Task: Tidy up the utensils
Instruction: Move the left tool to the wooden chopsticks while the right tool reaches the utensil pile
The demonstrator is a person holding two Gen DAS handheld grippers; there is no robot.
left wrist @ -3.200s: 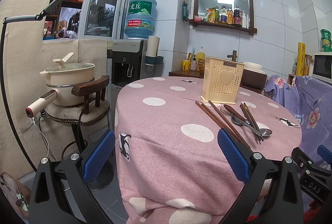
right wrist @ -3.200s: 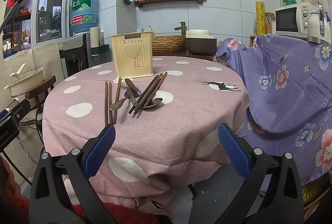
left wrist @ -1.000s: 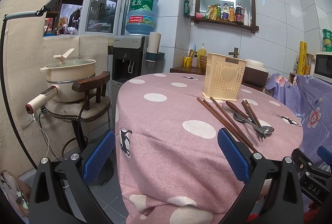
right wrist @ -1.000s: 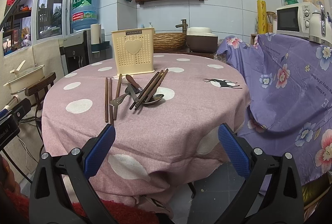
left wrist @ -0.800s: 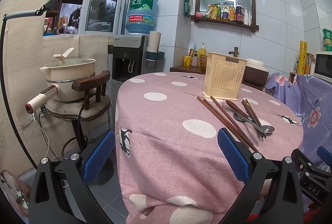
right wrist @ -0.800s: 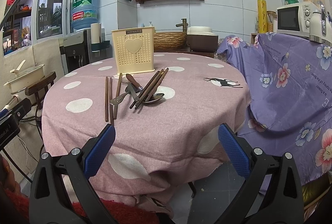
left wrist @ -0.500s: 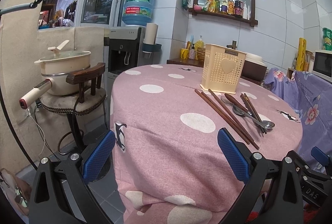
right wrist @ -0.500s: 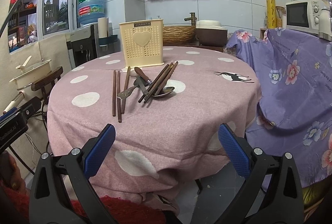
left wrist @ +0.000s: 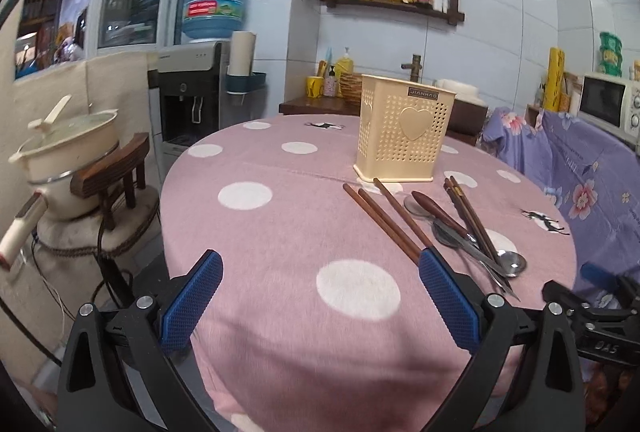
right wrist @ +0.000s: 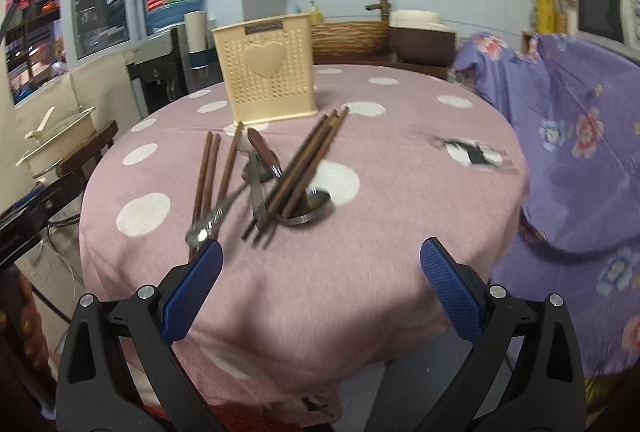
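Observation:
A cream perforated utensil holder [left wrist: 402, 137] with a heart on it stands upright on the round pink dotted table [left wrist: 280, 232]; it also shows in the right wrist view [right wrist: 266, 71]. In front of it lie several brown chopsticks [right wrist: 208, 175], a second bundle of chopsticks [right wrist: 304, 167] and metal spoons [right wrist: 306, 209]. In the left wrist view the chopsticks [left wrist: 384, 222] and a spoon [left wrist: 508, 264] lie right of centre. My left gripper [left wrist: 320, 308] is open and empty over the table's near edge. My right gripper [right wrist: 320, 288] is open and empty, just short of the utensils.
A cream pot [left wrist: 68, 155] sits on a wooden stool at the left. A water dispenser [left wrist: 192, 95] stands behind the table. A purple flowered cloth [right wrist: 580, 135] covers furniture at the right, with a microwave [right wrist: 604, 15] on it. My right gripper's body [left wrist: 600, 316] shows at the lower right.
Both grippers have moved forward toward the table, and the utensils and holder now look larger. Both stay open and empty.

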